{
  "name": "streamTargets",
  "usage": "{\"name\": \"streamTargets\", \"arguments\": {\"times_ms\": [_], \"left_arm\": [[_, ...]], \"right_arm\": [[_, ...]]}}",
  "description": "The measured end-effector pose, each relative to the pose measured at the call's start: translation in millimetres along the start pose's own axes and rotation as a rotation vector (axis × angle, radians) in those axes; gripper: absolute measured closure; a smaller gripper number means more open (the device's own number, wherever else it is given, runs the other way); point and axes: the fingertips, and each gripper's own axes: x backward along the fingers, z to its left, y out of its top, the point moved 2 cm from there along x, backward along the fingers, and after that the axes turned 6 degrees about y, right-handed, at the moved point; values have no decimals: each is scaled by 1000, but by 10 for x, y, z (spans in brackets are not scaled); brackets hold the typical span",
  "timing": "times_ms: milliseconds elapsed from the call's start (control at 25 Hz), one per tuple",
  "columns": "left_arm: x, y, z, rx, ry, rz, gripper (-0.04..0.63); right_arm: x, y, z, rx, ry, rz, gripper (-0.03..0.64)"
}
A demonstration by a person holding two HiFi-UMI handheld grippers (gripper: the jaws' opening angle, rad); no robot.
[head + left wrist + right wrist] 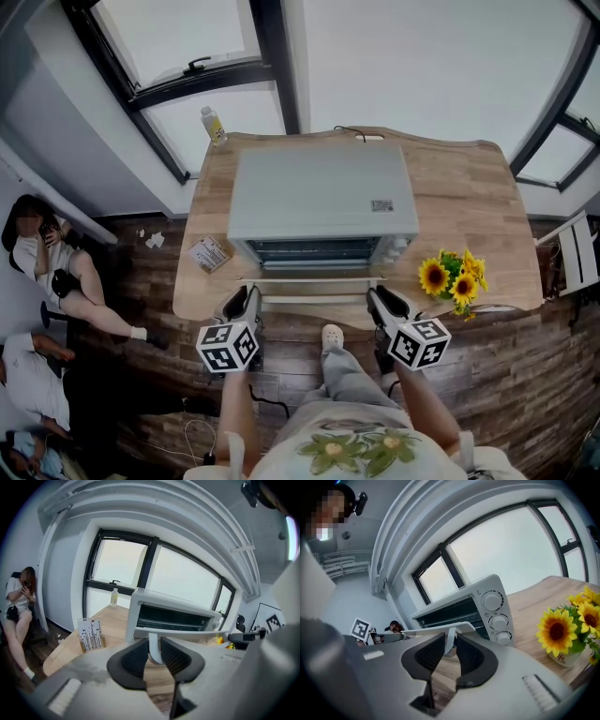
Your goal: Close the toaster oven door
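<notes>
A white toaster oven (323, 197) stands in the middle of a wooden table (469, 202). Its door (314, 281) hangs open, lying flat toward me, with the dark cavity (173, 617) showing behind it. The white door handle (314, 300) runs along the door's front edge. My left gripper (246, 302) is shut on the handle's left end; in the left gripper view the handle's white post (153, 646) sits pinched between the black pads. At the right end my right gripper (380, 300) is shut the same way on the other post (450, 639), beside the oven's knobs (493, 602).
A pot of sunflowers (455, 275) stands right of the oven near the table's front edge. On the left lie a small card holder (210, 253) and, at the back corner, a bottle (215, 125). Windows run behind the table. A person (56, 262) sits on the floor far left.
</notes>
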Motion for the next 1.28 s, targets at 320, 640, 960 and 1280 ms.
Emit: {"name": "streamTargets", "arguments": {"times_ms": [320,640,960,1280], "left_arm": [[-41,118,-13,4,8,-17,497],[-119,227,-12,16,8,-28,497],[-205,332,-14,25,3,-43,497],[-265,421,-18,25,-5,-49,497]], "right_arm": [[-42,113,-11,-13,7,-15,536],[-115,224,-41,-15,11,-28,535],[-190,330,-81,-25,11,-38,535],[-243,421,-107,-44,14,-47,535]]}}
